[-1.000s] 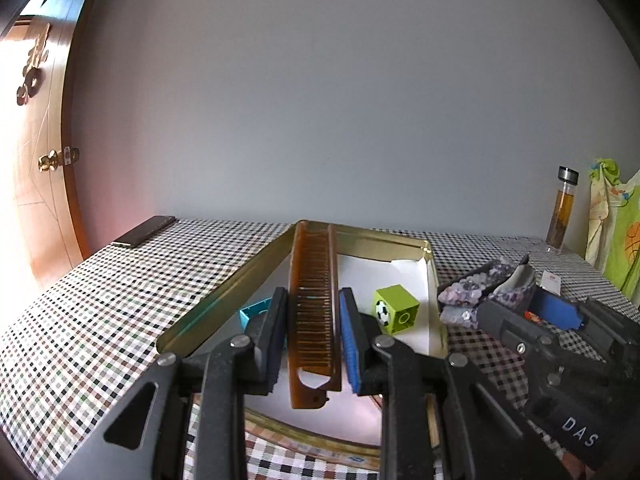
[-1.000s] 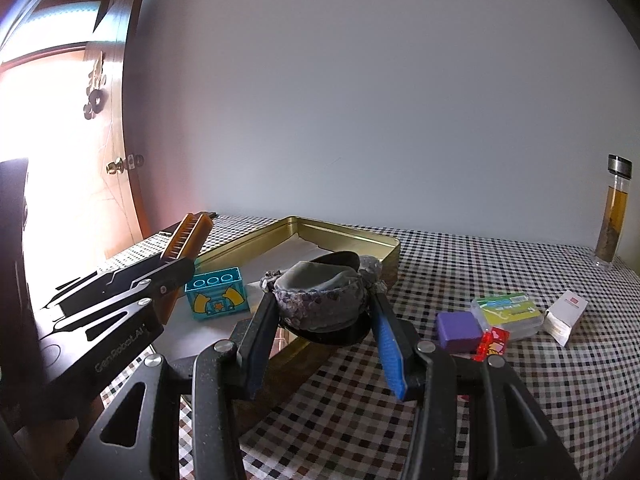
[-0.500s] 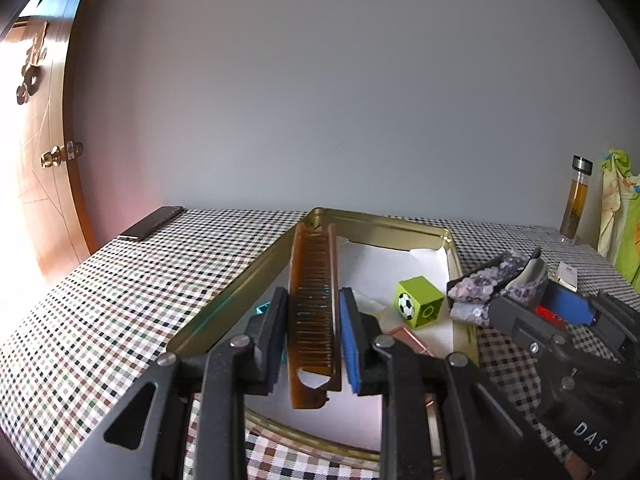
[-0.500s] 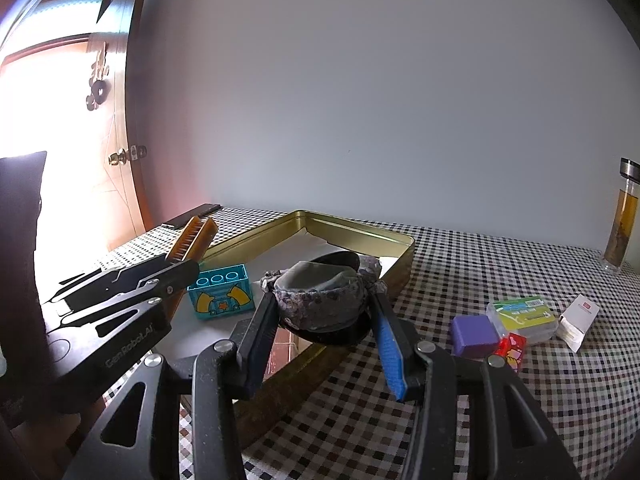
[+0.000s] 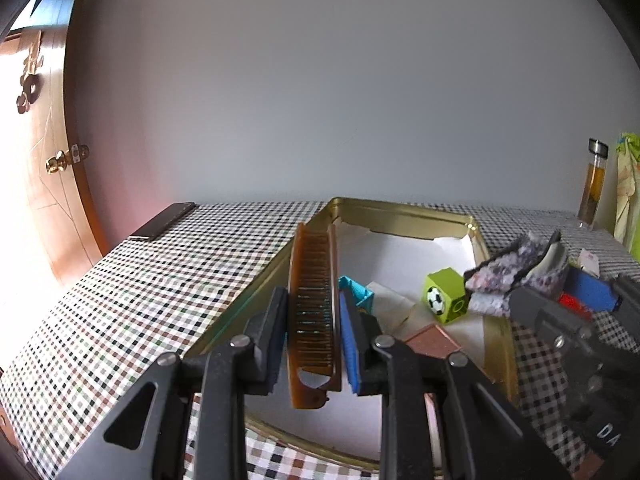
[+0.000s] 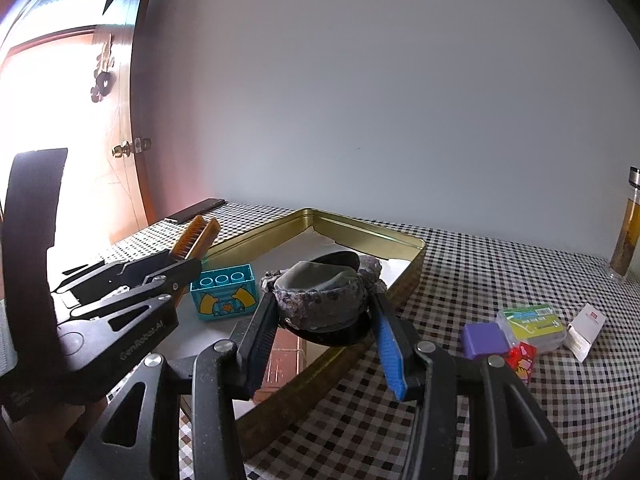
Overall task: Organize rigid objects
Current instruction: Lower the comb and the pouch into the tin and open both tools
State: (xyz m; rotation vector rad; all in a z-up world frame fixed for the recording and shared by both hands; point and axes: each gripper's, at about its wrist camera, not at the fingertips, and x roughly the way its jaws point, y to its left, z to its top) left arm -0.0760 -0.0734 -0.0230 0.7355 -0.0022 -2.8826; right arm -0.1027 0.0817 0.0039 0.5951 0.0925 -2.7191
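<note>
My left gripper (image 5: 312, 320) is shut on a brown comb (image 5: 314, 300), held edge-up over the near left part of the gold tin tray (image 5: 400, 210). The comb (image 6: 196, 238) and left gripper (image 6: 176, 270) also show at the left of the right wrist view. My right gripper (image 6: 322, 300) is shut on a small grey patterned shoe (image 6: 320, 292) above the tray's near right rim (image 6: 404, 236). In the left wrist view the shoe (image 5: 508, 276) hangs at the right. Inside the tray lie a teal toy block (image 6: 223, 290), a green cube with a football picture (image 5: 444, 300) and a copper-coloured flat piece (image 5: 432, 344).
The table wears a checked cloth (image 5: 140, 300). A dark phone (image 5: 162, 220) lies at its far left corner near a wooden door (image 5: 40, 168). Right of the tray sit a purple block (image 6: 484, 340), a green-labelled clear box (image 6: 532, 322), a red packet (image 6: 522, 362), a white card (image 6: 586, 330) and a glass bottle (image 6: 626, 232).
The left wrist view has swung a little: the tray and the green cube have slid rightwards in the picture. Both grips stay as they were, and the right gripper has barely shifted.
</note>
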